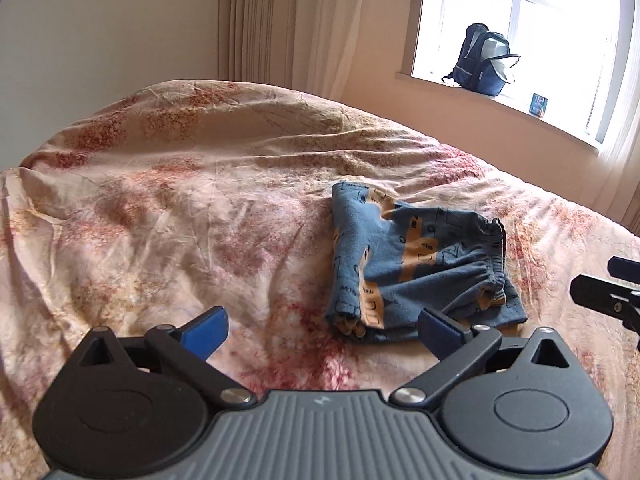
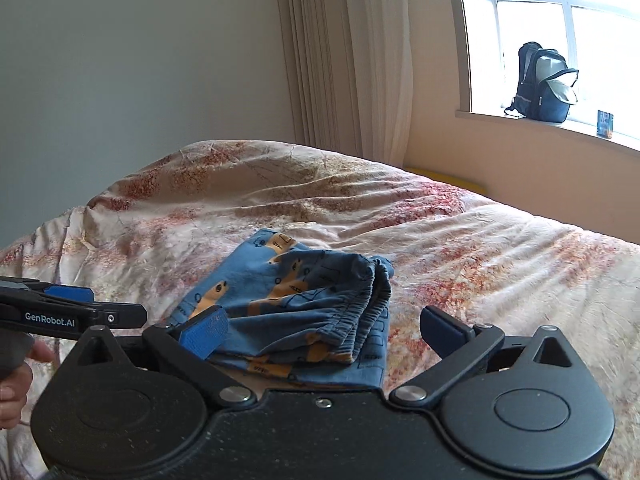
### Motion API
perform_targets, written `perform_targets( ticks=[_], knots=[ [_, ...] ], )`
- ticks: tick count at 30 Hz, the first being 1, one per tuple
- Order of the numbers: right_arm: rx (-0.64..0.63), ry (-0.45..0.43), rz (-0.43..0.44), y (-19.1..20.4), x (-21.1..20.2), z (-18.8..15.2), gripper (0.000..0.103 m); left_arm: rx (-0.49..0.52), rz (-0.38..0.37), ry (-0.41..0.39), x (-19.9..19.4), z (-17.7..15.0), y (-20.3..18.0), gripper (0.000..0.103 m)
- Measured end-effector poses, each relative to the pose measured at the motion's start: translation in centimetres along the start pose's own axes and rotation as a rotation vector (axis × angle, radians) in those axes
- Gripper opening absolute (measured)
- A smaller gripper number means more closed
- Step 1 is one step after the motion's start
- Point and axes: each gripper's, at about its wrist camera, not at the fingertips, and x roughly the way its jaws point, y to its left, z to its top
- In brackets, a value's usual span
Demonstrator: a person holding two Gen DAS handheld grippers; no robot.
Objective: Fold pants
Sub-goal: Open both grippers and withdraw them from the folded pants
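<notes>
I am holding my left gripper (image 1: pixel 322 330) and right gripper (image 2: pixel 322 330) with jaws spread wide, gripping nothing. The folded pants (image 1: pixel 416 264) are lying on the bedspread (image 1: pixel 180 200) just ahead; their near edge is hiding behind my right gripper's body.

Both grippers are held angled down, left gripper (image 1: pixel 322 330) and right gripper (image 2: pixel 323 330) each with blue pads spread wide and nothing clamped between them, the left one's handle gripped by a hand (image 2: pixel 14 386) seen at the right-wrist view's left edge.
</notes>
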Motion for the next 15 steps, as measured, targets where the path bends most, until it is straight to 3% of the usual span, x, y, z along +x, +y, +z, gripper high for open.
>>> perform_targets(
  ticks=[6, 15],
  knots=[
    [-0.011, -0.015, -0.022, 3.7, -5.1, -1.9, 0.102, 0.062, 0.095, -0.034, -4.4, -2.8, -0.5, 0.103],
    [-0.007, -0.024, -0.024, 4.9, -6.7, -3.3, 0.102, 0.135, 0.076, -0.069, -6.3, -4.3, -1.8, 0.103]
  ],
)
